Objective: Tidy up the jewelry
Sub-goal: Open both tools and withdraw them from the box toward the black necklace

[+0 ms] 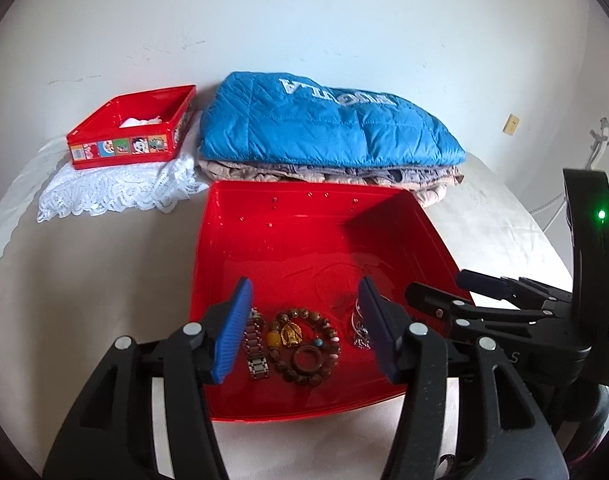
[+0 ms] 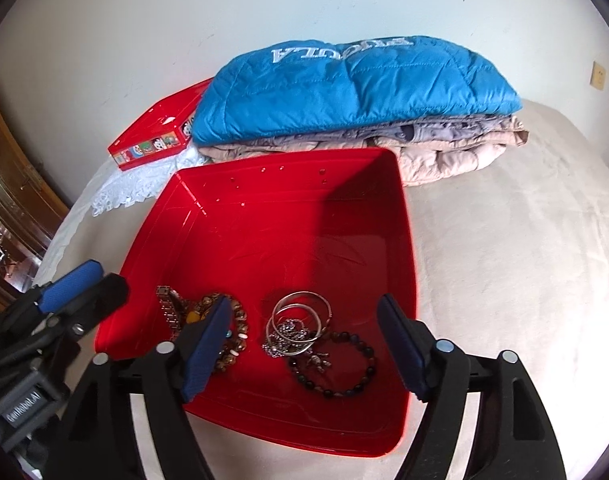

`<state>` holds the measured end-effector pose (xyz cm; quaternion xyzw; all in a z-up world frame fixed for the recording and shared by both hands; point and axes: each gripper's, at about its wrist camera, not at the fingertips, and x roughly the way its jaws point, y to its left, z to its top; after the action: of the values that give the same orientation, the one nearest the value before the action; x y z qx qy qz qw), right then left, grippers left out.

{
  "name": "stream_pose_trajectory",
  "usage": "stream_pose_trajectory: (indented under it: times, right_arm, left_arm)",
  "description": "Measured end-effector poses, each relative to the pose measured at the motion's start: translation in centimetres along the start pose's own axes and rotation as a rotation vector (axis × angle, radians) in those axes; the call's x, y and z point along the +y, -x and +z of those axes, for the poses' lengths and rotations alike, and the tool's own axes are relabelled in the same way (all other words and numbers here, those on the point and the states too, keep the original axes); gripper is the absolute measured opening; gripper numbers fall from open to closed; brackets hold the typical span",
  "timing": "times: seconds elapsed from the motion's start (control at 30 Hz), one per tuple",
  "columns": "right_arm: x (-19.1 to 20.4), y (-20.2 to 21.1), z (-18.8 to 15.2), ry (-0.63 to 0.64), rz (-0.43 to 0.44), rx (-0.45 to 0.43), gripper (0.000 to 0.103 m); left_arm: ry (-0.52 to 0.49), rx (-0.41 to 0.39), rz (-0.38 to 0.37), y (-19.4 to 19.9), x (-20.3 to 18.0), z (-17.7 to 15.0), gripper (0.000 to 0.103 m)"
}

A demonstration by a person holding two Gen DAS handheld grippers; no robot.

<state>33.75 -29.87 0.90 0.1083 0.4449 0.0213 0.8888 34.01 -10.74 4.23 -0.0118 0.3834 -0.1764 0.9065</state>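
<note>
A red tray (image 1: 304, 216) (image 2: 264, 208) lies on a pale bed cover with jewelry at its near end. My left gripper (image 1: 306, 292) hangs open over a brown bead bracelet (image 1: 304, 344) and a metal link band (image 1: 256, 344); nothing touches its blue pads. My right gripper (image 2: 304, 304) stands open wider above silver bangles (image 2: 300, 316) and a dark bead bracelet (image 2: 336, 364), also touching nothing. The brown bead bracelet (image 2: 236, 332) lies partly behind its left finger. Each gripper shows at the edge of the other's view, the right gripper (image 1: 448, 286) and the left gripper (image 2: 96, 284).
Behind the tray lies a folded blue quilted jacket (image 1: 324, 120) on beige clothes (image 1: 344, 176). A red picture tin (image 1: 132, 132) sits on white lace cloth (image 1: 116, 192) at back left. A white wall stands behind, and wooden furniture (image 2: 8, 168) is at far left.
</note>
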Motion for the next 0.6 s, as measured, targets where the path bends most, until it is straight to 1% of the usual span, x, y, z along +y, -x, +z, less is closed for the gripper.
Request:
stream_pose_trajectory:
  times: [0.03,0.1,0.13,0.17,0.2,0.27,0.33,0.43,0.6]
  right_arm:
    - [0.0,0.2,0.0,0.003,-0.008,-0.006,0.08]
    - [0.0,0.6,0.1,0.013,-0.017,-0.022,0.09]
    - [0.1,1.0,0.1,0.02,-0.025,-0.036,0.093]
    - [0.2,1.3,0.1,0.024,-0.032,-0.046,0.098]
    - [0.3,1.6,0.1,0.026,-0.039,-0.056,0.099]
    - [0.4,2.2,-0.1,0.029,-0.056,-0.058,0.099]
    - [0.3,2.4,-0.4,0.027,-0.064,-0.025,0.099]
    - [-0.1,2.8,-1.1,0.011,-0.068,0.012,0.099]
    - [-0.5,4.5,-3.8,0.003,-0.089,0.024,0.099]
  left_arm:
    - [0.004,-0.008,0.007,0.2,0.2,0.1,0.058]
    - [0.016,-0.022,0.019,0.7,0.5,0.3,0.063]
    - [0.024,-0.027,0.027,1.0,0.7,0.3,0.068]
    - [0.03,-0.031,0.031,1.2,0.8,0.4,0.071]
    - [0.038,-0.036,0.035,1.5,1.0,0.5,0.073]
    - [0.042,-0.035,0.044,1.8,1.3,0.5,0.083]
    - [0.045,-0.027,0.057,2.2,1.5,0.2,0.086]
    - [0.052,-0.008,0.09,3.0,2.1,-0.9,0.087]
    - [0.051,0.027,0.14,5.2,2.9,-3.5,0.088]
